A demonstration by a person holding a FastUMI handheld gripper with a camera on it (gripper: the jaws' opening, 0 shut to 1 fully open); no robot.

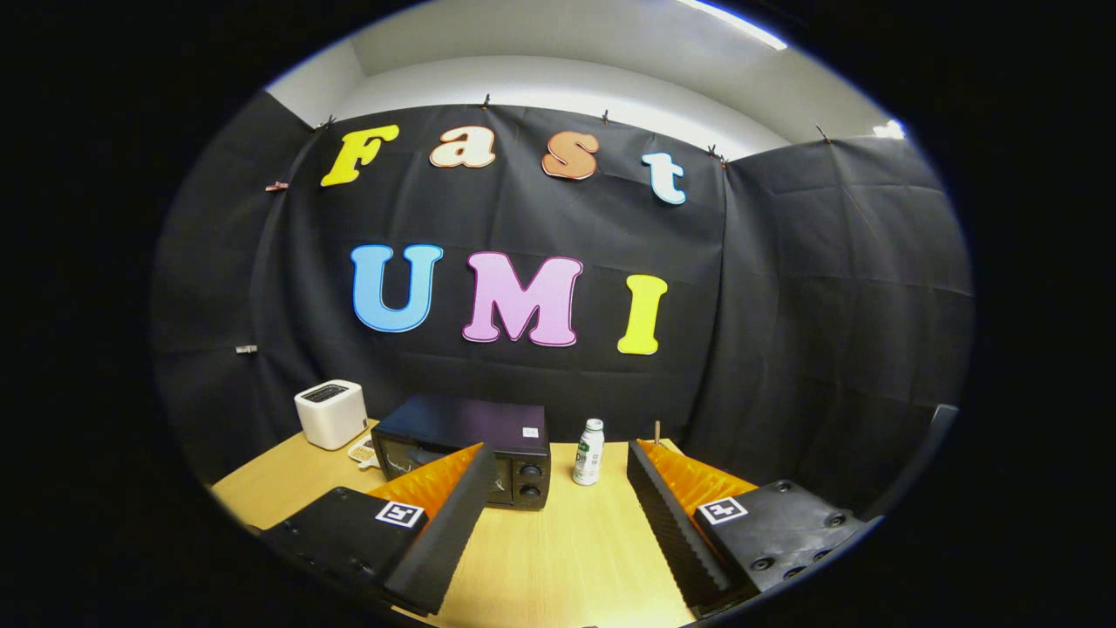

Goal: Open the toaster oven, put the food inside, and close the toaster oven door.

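Gripper [554,488] wide open, holding nothing, low in frame; toaster oven [466,458] door closed, centre-left on table [558,549].

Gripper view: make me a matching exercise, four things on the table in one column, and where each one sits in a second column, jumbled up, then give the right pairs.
Things:
1. toaster
2. oven
3. bottle
4. tongs

Places:
A. between the oven and the right finger
B. open, nothing between the fingers
C. far corner of the table, past the oven
D. door shut, partly behind the left finger

Pairs: 1-C, 2-D, 3-A, 4-B
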